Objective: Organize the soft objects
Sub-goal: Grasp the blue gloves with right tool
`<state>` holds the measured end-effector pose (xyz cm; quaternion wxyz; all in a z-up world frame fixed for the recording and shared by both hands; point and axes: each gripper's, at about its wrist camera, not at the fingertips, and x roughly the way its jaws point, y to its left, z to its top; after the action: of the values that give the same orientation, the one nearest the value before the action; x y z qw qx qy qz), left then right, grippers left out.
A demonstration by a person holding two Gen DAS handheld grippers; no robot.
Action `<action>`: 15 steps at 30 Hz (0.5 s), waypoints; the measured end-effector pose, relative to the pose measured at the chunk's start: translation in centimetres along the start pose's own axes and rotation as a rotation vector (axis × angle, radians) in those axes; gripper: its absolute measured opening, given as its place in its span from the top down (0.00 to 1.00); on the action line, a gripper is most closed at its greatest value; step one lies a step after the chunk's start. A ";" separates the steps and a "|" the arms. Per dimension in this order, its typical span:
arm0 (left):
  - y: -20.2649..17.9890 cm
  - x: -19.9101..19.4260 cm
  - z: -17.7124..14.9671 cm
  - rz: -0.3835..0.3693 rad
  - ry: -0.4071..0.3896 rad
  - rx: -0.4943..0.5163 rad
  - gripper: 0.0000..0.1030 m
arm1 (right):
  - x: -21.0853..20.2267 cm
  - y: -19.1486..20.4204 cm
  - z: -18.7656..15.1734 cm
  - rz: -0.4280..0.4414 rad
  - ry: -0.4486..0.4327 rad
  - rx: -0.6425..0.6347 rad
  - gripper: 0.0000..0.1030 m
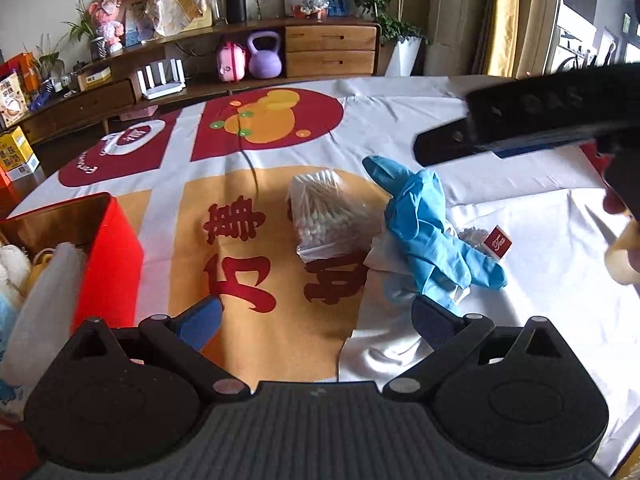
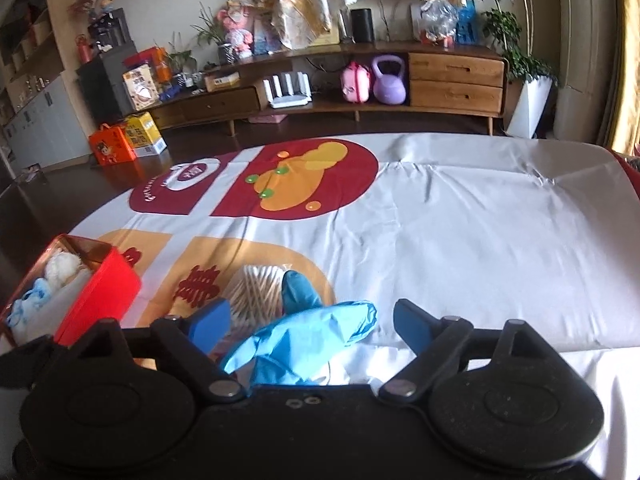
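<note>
Crumpled blue glove (image 1: 432, 232) lies on the cloth beside a bagged cotton-swab bundle (image 1: 324, 216)

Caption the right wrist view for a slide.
Open right gripper poised over blue gloves beside a bag of cotton swabs; red box at left.

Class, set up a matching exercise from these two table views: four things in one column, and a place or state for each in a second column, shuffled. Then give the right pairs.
Things:
1. Blue gloves
2. Bag of cotton swabs
3. Red box
4. Tea packet

Places or states:
A. At the left edge of the cloth, open, with soft things inside
B. Crumpled, lying between the right gripper's open jaws
C. Small and red, just right of the gloves in the left view
D. Clear, on the orange patch, left of the gloves

Pairs: 1-B, 2-D, 3-A, 4-C
</note>
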<state>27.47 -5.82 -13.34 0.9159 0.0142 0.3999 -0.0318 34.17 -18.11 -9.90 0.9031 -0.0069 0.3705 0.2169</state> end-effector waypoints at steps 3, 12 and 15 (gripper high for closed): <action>-0.2 0.9 0.0 -0.013 0.010 0.008 0.01 | 1.3 0.1 0.1 0.001 0.024 0.028 0.19; -1.4 2.2 0.0 -0.059 0.019 0.039 0.01 | 3.1 -0.1 -0.4 0.037 0.107 0.071 0.52; -1.6 2.3 0.1 -0.077 0.016 0.043 0.01 | 3.4 -0.1 -0.5 0.035 0.120 0.068 0.62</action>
<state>28.94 -7.51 -14.96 0.9104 0.0186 0.4064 -0.0756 35.99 -17.04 -12.57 0.8750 0.0171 0.4312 0.2194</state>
